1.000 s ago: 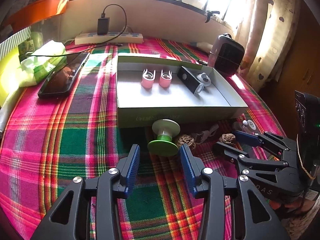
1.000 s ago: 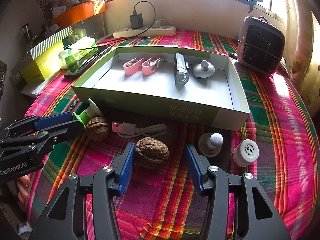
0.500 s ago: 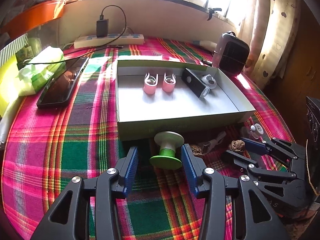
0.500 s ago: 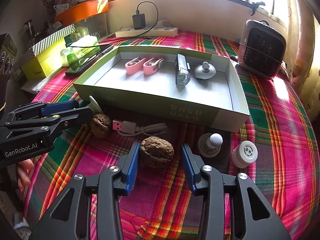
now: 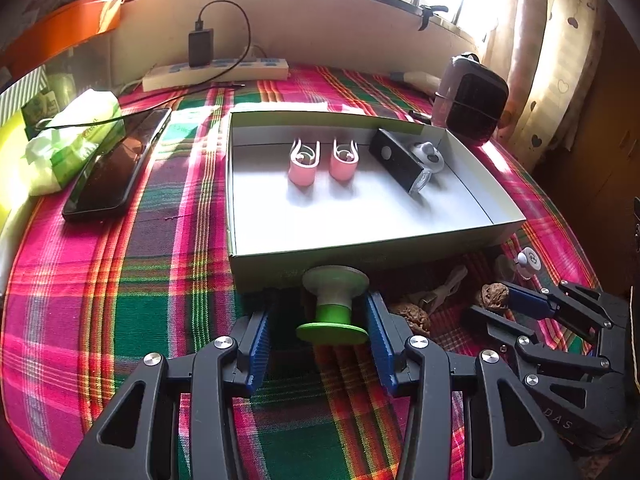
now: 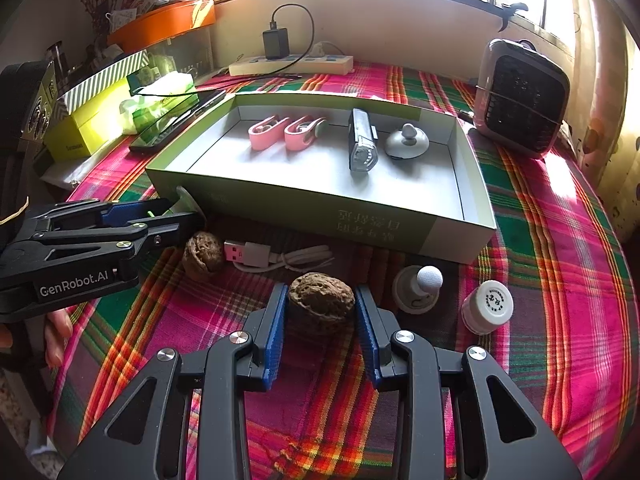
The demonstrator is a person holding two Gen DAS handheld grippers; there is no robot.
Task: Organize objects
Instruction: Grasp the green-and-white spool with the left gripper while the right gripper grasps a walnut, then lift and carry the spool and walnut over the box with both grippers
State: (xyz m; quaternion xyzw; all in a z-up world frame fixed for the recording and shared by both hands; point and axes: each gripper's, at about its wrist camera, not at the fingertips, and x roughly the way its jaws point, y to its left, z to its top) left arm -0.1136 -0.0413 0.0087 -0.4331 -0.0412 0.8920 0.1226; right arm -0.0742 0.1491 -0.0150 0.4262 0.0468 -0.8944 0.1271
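Right jaws closing on a walnut, left jaws apart around a green spool.

The right gripper [image 6: 321, 322] had just been closing, its blue pads at both sides of the walnut [image 6: 321, 298] on the plaid cloth [image 6: 560, 280]. The left gripper [image 5: 318, 342] stood wide around the green spool [image 5: 334, 306], one pad near its rim, the other clear. Just beyond lay the open box [image 5: 400, 256], holding two pink clips [image 5: 304, 162].

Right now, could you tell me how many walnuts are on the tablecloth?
2. One walnut sits between the right gripper pads; the other walnut lies beside the USB cable, near the left gripper. None seems hidden.
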